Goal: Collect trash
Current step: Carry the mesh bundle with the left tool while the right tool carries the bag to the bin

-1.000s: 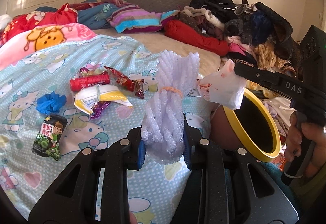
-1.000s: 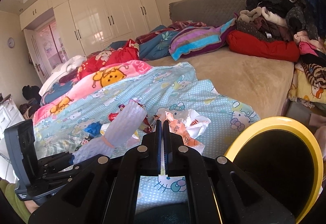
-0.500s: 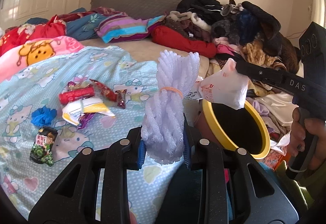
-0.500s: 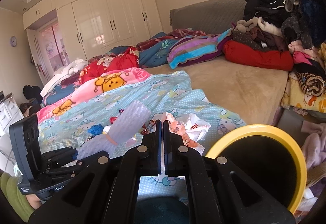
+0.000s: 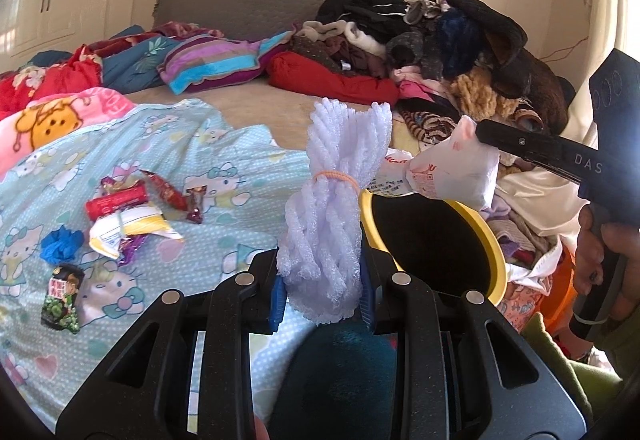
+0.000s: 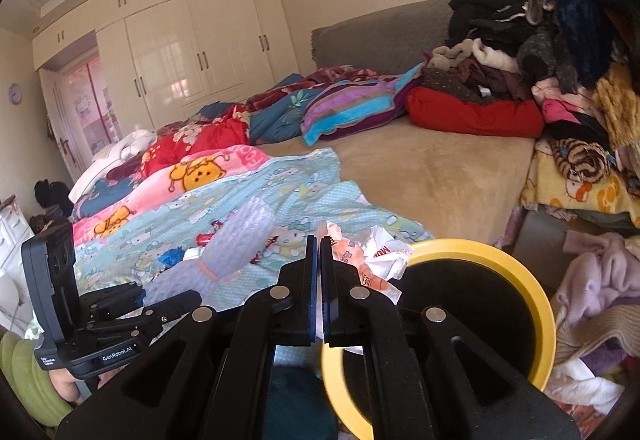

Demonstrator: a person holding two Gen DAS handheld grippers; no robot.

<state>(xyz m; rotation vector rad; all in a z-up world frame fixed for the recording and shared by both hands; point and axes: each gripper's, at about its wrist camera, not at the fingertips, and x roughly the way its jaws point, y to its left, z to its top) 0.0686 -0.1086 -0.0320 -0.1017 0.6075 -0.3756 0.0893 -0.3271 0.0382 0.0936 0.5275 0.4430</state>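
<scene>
**While both grippers carry trash, most wrappers wait on the bed**

As things stand, two pieces are lifted & near the bin, none visibly dropped in. The left gripper [image 5: 323,286] is closed on the lower end of a white foam net bundle [image 5: 340,200], tied w/ an orange rubber band [image 5: 336,176]; the bundle stands upright, just left of the yellow-rimmed bin [image 5: 496,248]. The right gripper [image 6: 319,240] has its jaws nearly together, pinching a crumpled white plastic bag [image 5: 456,170] w/ red print; the bag hangs over the far rim of the bin. Bin interior looks dark; can't tell what's already inside.

Left to do, by my read: release both items, then fetch the rest off the blue cartoon sheet [image 5: 208,156] of the bed — red wrapper [image 5: 116,202], yellow-white packet [image 5: 128,230], small dark-red candy wrappers [image 5: 168,194], blue crumpled scrap [image 5: 62,244], green snack pouch [image 5: 62,298]. So early-to-mid stage.

Room: the bin sits off the near right edge of the bed, its mouth wide & unobstructed. Left bundle needs a short move right to clear the rim. Clothes pile [image 5: 440,40] crowds far right; laundry on the floor [image 6: 592,292] hems the bin's right side. Both grippers are close together near the bin, so the drops want staggering. The sheet's middle is open for reaching back.
</scene>
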